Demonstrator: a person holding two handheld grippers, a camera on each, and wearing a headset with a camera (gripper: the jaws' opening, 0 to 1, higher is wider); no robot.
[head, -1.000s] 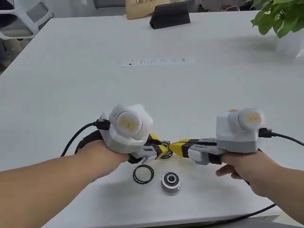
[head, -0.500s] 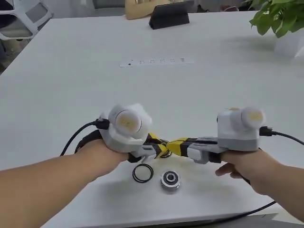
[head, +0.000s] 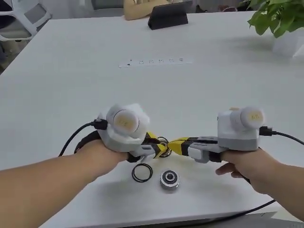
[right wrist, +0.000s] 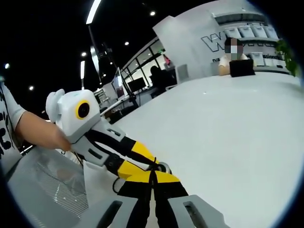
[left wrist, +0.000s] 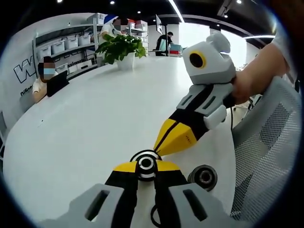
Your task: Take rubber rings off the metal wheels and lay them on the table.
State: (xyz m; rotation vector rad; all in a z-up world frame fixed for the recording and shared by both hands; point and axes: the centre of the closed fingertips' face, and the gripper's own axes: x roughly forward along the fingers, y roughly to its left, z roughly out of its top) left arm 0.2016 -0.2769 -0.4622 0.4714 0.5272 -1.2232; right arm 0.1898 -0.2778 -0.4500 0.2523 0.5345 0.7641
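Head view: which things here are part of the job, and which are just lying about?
Job: wheel held in left gripper, right gripper at its rim, loose rubber ring, second wheel on the table.
Lying about: power strip, potted plant, dark stand, chair.

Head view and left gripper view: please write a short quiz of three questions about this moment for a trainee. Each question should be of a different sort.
1. True or false: the left gripper is shut on a metal wheel, held above the table.
2. Choose one: what lies on the table just beside the loose wheel?
A. a black rubber ring
B. a screwdriver
C. a cup
3. Count: how many wheels do you see in the left gripper view?

Key: 1 true; 2 A; 3 two, one between the jaws and one on the table.
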